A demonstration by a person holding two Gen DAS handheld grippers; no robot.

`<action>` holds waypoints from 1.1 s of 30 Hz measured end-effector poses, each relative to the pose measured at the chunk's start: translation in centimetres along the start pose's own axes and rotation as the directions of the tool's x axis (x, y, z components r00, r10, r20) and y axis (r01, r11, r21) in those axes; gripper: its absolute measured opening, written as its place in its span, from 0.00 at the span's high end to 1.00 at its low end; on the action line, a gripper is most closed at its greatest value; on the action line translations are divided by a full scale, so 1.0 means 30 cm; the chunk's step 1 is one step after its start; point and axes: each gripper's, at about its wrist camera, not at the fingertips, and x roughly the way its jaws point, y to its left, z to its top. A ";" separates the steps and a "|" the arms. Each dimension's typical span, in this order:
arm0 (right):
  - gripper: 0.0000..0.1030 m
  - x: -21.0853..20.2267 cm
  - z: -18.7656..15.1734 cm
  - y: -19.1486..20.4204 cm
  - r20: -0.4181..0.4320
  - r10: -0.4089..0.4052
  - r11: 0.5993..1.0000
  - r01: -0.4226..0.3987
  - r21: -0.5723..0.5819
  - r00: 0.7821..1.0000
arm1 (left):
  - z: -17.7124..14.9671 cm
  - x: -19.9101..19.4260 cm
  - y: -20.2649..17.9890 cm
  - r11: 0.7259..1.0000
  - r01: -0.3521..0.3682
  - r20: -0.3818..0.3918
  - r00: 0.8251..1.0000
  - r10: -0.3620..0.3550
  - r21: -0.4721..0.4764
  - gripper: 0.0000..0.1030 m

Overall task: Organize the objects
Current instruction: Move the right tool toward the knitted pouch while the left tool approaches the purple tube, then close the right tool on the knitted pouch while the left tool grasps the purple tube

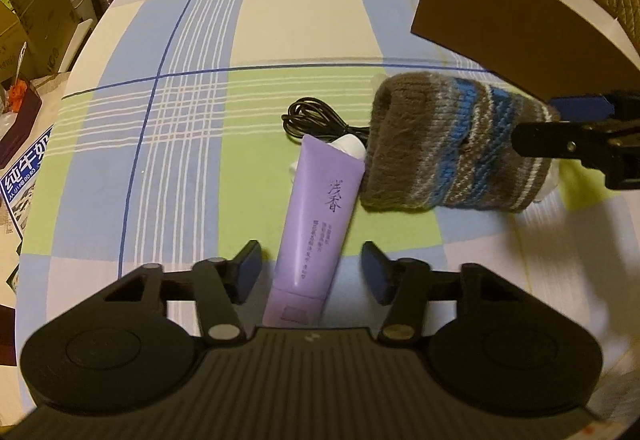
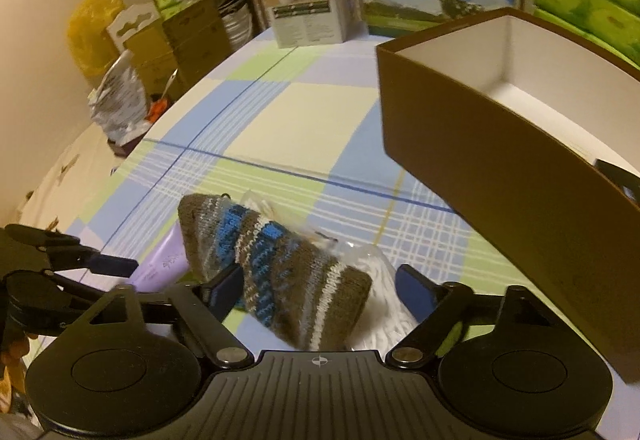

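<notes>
A purple tube with a white cap lies on the checked tablecloth, its crimped end between the fingers of my open left gripper; neither pad touches it. To its right, a grey knitted sock with blue stripes rests against the tube. My right gripper straddles its far end. In the right wrist view the sock lies between the wide-open fingers of my right gripper, with the left pad against it. The tube and left gripper show at the left.
An open brown box with a white inside stands at the right, close to the sock. A coiled black cable lies behind the tube. A clear plastic bag sits under the sock. Cartons line the far edge; boxes crowd the left.
</notes>
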 end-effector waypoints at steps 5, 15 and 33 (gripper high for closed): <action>0.63 0.026 0.002 0.016 -0.039 0.027 0.999 -0.028 -0.036 0.999 | -0.010 0.012 -0.003 1.000 -0.009 -0.009 1.000 0.009 0.014 0.71; 0.88 -0.022 -0.079 0.036 -0.169 0.209 0.977 -0.200 0.067 0.963 | -0.064 -0.017 0.031 0.997 0.020 -0.048 0.999 -0.024 -0.080 0.75; 0.29 0.022 -0.075 0.185 -0.150 0.097 0.984 -0.117 -0.132 0.984 | -0.091 -0.041 0.044 0.995 0.002 -0.049 0.999 -0.007 -0.105 0.73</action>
